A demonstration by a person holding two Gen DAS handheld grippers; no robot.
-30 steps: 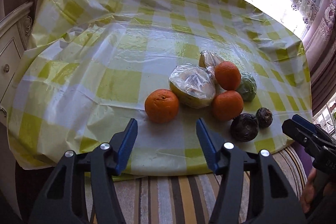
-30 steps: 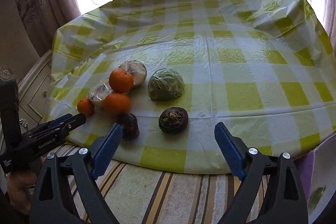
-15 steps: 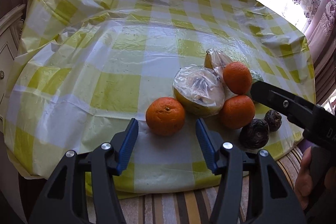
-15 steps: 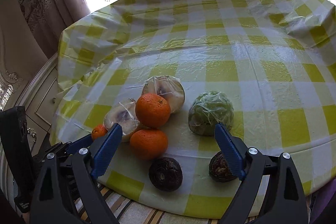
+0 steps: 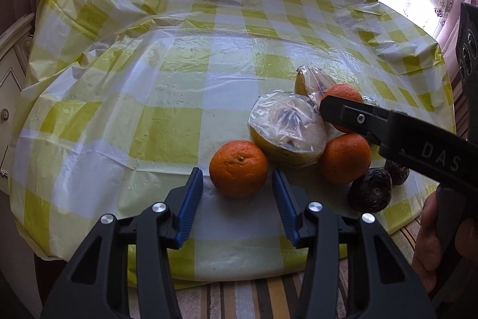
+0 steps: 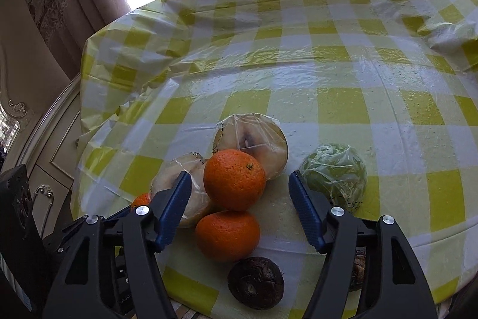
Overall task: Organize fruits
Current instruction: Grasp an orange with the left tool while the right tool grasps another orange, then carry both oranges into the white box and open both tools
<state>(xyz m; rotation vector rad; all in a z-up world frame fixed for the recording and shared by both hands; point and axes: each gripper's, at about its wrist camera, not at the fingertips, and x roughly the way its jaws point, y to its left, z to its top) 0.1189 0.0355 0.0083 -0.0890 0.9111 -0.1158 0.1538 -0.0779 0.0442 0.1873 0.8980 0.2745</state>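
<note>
Three oranges, two film-wrapped yellow fruit halves, a wrapped green fruit (image 6: 334, 175) and two dark wrinkled fruits lie near the table's front edge. My left gripper (image 5: 237, 174) has the lone orange (image 5: 238, 168) between its blue pads. Its jaws are closing, with a thin gap on each side. My right gripper (image 6: 239, 175) straddles the upper orange (image 6: 234, 178), which rests on the lower orange (image 6: 227, 235) and a wrapped half (image 6: 254, 139). Those jaws are closing too, and the pads stand clear of the peel. In the left wrist view one of the right gripper's fingers (image 5: 358, 117) crosses the pile.
A yellow-and-white checked plastic cloth (image 5: 167, 109) covers the table. A white cabinet (image 6: 50, 157) stands at the left and a striped rug (image 5: 239, 298) lies below the front edge. One dark fruit (image 6: 255, 283) sits at the edge. A person's hand (image 5: 430, 229) holds the right gripper.
The right gripper has come forward over the fruit pile and its jaws have narrowed around the upper orange. The left jaws have narrowed about the lone orange.
</note>
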